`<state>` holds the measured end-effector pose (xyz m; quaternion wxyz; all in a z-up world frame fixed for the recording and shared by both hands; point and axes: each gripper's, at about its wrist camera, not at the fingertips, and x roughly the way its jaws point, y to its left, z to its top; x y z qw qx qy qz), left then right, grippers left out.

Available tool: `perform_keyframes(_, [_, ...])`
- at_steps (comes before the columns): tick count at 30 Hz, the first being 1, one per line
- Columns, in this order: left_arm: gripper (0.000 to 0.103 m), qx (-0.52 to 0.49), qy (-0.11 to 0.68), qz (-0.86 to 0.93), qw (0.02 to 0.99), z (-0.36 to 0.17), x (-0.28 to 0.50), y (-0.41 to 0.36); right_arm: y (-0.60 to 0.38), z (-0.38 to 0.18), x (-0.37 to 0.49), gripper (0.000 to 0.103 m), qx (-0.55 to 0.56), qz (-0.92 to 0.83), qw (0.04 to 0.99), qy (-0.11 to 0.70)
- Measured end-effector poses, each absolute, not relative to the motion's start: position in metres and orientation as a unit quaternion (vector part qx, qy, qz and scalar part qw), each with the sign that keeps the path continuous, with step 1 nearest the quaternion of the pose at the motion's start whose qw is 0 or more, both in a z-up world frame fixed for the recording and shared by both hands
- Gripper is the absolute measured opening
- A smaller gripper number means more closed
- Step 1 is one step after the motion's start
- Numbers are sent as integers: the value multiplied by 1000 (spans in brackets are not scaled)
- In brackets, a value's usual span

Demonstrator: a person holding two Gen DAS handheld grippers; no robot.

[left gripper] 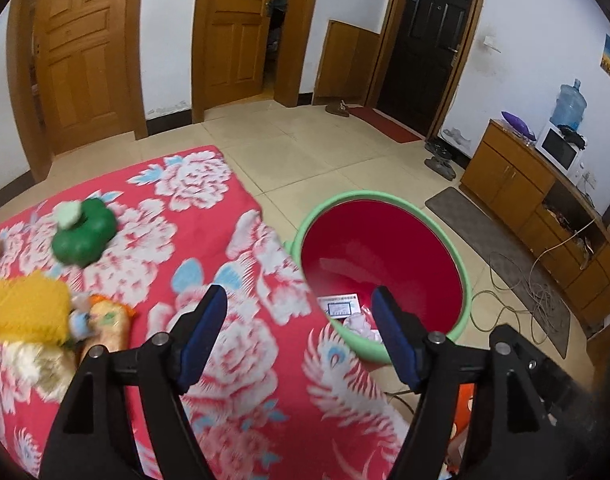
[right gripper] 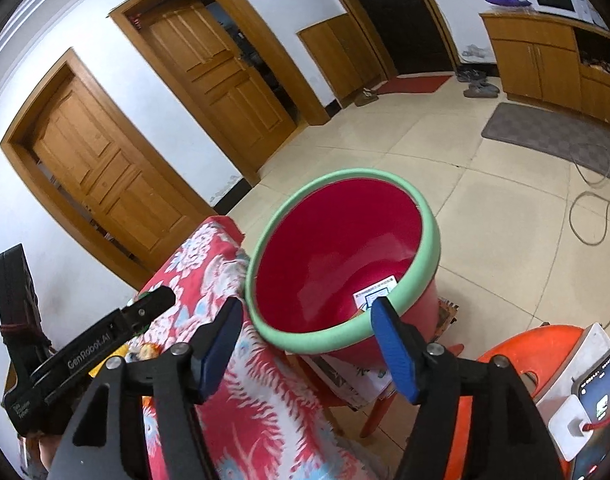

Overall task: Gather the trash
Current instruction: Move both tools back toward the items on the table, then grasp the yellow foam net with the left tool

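the red bin (left gripper: 379, 256) with a green rim stands just beside the floral-covered table (left gripper: 233, 280), its base hidden. inside lie a printed slip (left gripper: 339, 307) and crumpled pale paper (left gripper: 359, 326), partly covered by a blue pad. the left gripper (left gripper: 301, 312) and right gripper (right gripper: 307, 318) both gape, nothing between their jaws. only the left view shows the blurred green toy (left gripper: 85, 234) and yellow sponge (left gripper: 29, 306); only the right shows the orange stool (right gripper: 517, 360) and phone (right gripper: 599, 396).

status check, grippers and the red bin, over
Left gripper open, empty. Right gripper open, empty. Red plastic bin with green rim beside floral-cloth table, paper scraps inside. Nothing blocking.
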<state>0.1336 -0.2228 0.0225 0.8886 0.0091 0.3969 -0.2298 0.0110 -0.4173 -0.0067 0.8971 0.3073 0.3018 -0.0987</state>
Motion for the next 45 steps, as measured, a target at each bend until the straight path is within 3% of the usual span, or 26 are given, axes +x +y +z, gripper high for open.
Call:
perform_keyframes(20, [77,-21,359,-145,922,62,69,-98,-348,34,-9,80,264,-38,922,281])
perform_keyframes(36, [77,-73,366,-46,927,40,66,-2,-288,24,-1,82,238,25,916,321])
perform_keyframes(45, [77,-56,384,-59,920,22,92,-3,-271,17,9,82,223,29,913,340])
